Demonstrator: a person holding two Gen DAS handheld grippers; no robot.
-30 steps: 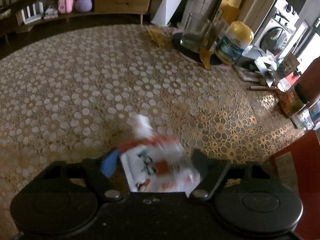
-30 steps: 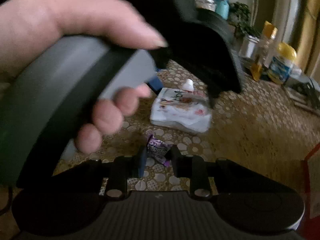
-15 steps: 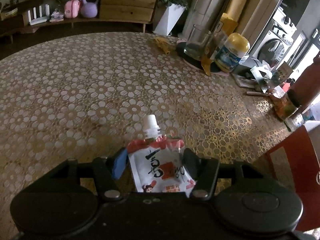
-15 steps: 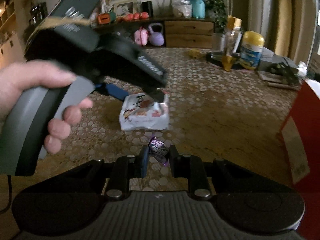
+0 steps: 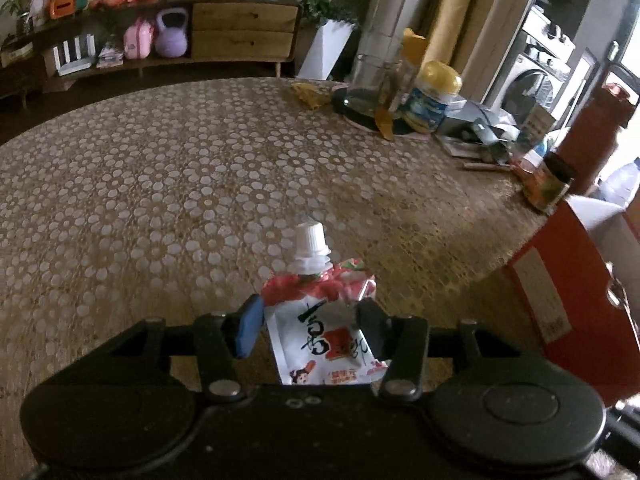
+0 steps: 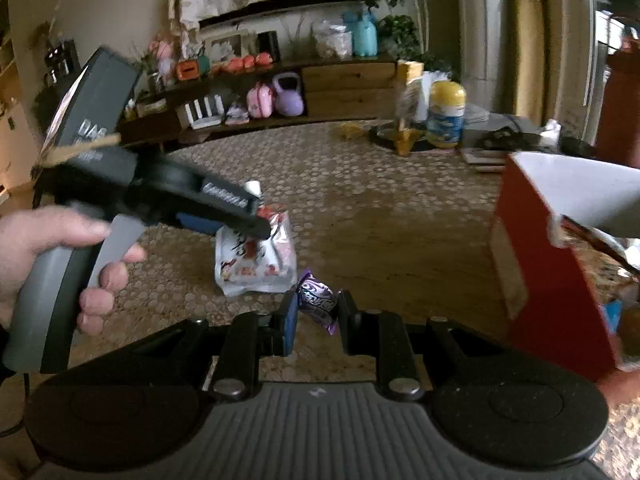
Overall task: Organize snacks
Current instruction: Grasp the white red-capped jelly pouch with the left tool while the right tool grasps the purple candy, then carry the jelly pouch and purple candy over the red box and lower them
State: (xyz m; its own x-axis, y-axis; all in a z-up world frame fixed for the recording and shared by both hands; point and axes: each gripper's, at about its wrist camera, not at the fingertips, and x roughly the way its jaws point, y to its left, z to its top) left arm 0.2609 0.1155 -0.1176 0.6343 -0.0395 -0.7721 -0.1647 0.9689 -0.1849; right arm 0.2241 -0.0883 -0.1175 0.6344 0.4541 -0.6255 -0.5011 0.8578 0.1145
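White and red, the spouted pouch [image 5: 320,320] sits pinched in the left claw [image 5: 310,326], cap pointing straight ahead along the fingers and held clear above the table [image 5: 160,184], while the right claw [image 6: 316,312] is pressed onto a small purple candy wrapper [image 6: 316,298]. The red box [image 6: 548,272] stands open off to the right, nearer the right claw, so I'd guess the candy goes in first and the pouch swings rightward after. Gold lace covers the table, with a shelf [image 5: 168,28] of toys against the far wall

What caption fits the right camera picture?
Right gripper holds a purple candy; left gripper carries a pouch toward the red box.
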